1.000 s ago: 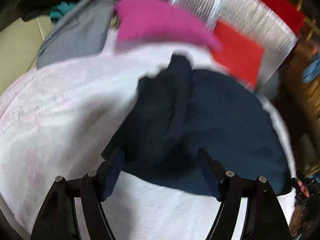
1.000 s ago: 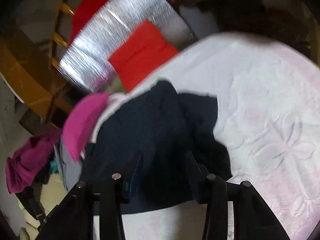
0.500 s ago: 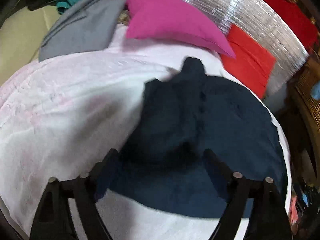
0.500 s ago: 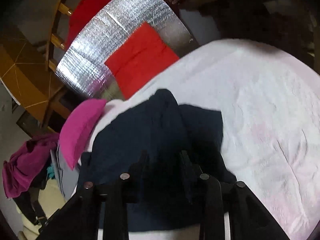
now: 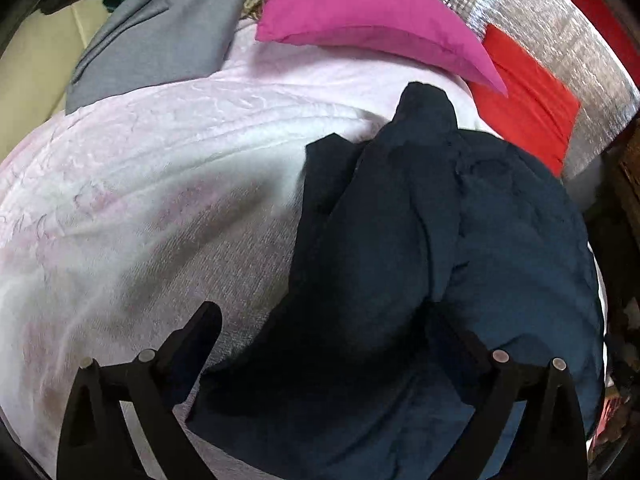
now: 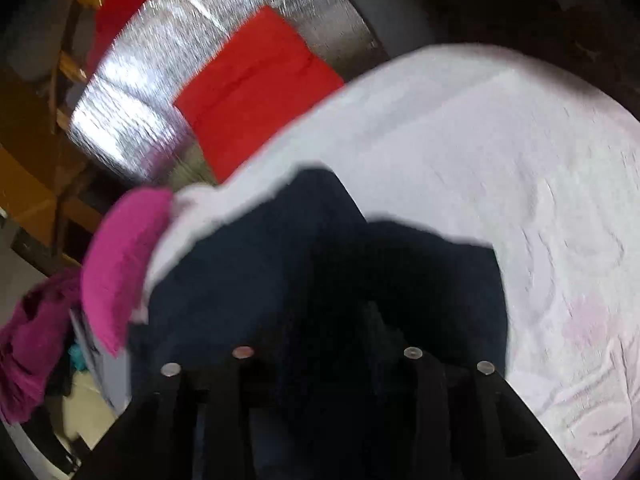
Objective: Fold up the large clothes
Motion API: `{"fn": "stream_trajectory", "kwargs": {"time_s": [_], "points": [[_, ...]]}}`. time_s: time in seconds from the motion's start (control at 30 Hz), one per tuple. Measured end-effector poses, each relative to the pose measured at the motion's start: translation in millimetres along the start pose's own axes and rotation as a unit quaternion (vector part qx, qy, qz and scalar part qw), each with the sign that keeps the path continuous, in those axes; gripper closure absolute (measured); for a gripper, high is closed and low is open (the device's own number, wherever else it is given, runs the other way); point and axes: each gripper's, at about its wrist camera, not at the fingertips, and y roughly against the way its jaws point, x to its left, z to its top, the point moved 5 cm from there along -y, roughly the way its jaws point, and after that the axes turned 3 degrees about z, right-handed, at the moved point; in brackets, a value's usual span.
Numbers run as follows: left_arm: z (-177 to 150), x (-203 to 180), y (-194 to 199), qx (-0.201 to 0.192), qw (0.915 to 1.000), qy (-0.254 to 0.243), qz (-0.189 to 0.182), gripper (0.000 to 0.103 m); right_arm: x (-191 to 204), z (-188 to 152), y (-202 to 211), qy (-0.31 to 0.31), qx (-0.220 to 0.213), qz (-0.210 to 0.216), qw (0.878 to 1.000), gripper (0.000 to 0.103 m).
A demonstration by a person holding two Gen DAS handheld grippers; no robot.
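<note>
Since a second ago both views have closed in on the crumpled dark navy garment (image 5: 420, 240), bunched on the pale pink embossed bedspread (image 5: 140, 184). Left gripper (image 5: 332, 344) jaws opening, near full spread, straddling the near hem — gripping nothing, likely just released. Right gripper (image 6: 320, 320) opening too; blur hides any hold.

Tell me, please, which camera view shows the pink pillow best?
The left wrist view. There the pink pillow is sharp and almost whole, lying at the far edge of the white blanket. In the right wrist view it is blurred, and only one end shows past the dark blue garment.
</note>
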Motion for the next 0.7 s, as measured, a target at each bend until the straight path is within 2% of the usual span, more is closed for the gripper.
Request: {"fn": "stream_trajectory", "kwargs": {"time_s": [0.03, 0.17, 0.23, 0.3, 0.37, 0.43, 0.47, 0.5, 0.57, 0.63, 0.7], "points": [[-1.1, -1.4, 3.6, -0.003, 1.0000, 0.001, 0.002, 0.002, 8.5, 10.7, -1.6, -0.001, -0.009, 0.002, 1.000, 0.038], [2.8, -13.5, 16.7, -0.030, 0.9993, -0.018, 0.010, 0.002, 33.7, 35.5, -31.4, 0.021, -0.006, -0.013, 1.000, 0.037], [7.0, -14.3, 26.9, -0.052, 0.9981, -0.027, 0.018, 0.002, 32.6, 45.1, -60.1, 0.007, 0.015, -0.026, 1.000, 0.047], [12.6, -9.7, 29.7, -0.073, 0.9965, -0.027, 0.031, 0.002, 19.4, 45.3, -96.0, -0.015, 0.057, -0.061, 0.996, 0.063], [18.0, 1.6, 27.8, -0.080, 0.9939, -0.022, 0.073, 0.002, 13.7, 42.3, -109.1, -0.018, 0.073, -0.086, 0.993, 0.065], [20.2, 13.3, 21.9, -0.070, 0.9913, -0.017, 0.110, 0.002, 25.8, 42.8, -103.0, 0.002, 0.056, -0.106, 0.993, 0.062], [21.0, 17.2, 21.7, -0.069, 0.9912, -0.012, 0.113, 0.002, 36.0, 42.0, -97.6, 0.016, 0.044, -0.107, 0.993, 0.062], [22.4, 21.7, 24.3, -0.072, 0.9906, -0.005, 0.117, 0.002, 55.3, 40.3, -89.6, 0.042, 0.020, -0.099, 0.994, 0.062], [25.1, 28.0, 31.4, -0.084, 0.9874, 0.007, 0.134, 0.002, 94.6, 32.4, -81.6, 0.087, 0.002, -0.073, 0.994, 0.062], [25.7, 34.6, 39.0, -0.094, 0.9823, 0.016, 0.162, 0.002, 140.6, 14.5, -82.5, 0.122, 0.019, -0.019, 0.992, 0.062], [26.3, 40.7, 41.9, -0.097, 0.9801, 0.025, 0.171, 0.002, 179.7, -8.5, -87.8, 0.146, 0.048, 0.028, 0.988, 0.062]]}}
